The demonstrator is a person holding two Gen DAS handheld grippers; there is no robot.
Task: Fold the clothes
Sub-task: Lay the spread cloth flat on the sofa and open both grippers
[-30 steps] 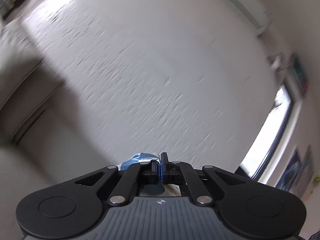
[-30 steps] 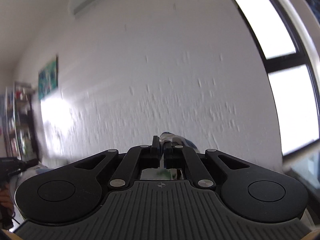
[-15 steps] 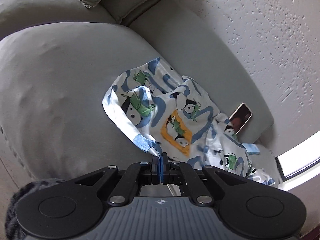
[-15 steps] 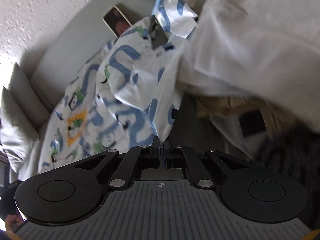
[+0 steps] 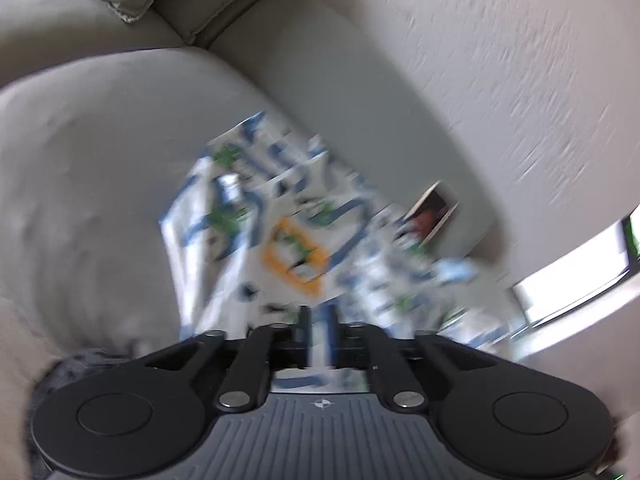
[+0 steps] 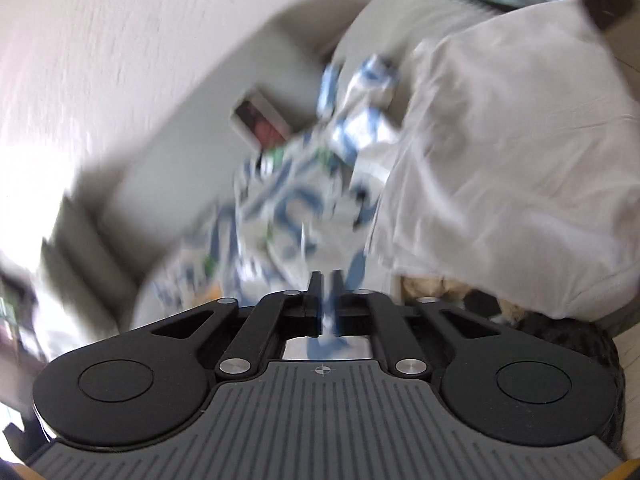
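On the grey sofa the patterned garment is seen spread loosely, rumpled, with no neat fold made out through the blur. A phone lies just beyond it, and a white pillow is beside it in the right view. The left tool is opening, a strip of the garment's cloth lying between its jaws, which are already apart. The right tool is likewise opening with cloth in its narrow gap. The task is judged barely begun: laying-out is done, while smoothing and every fold remain.
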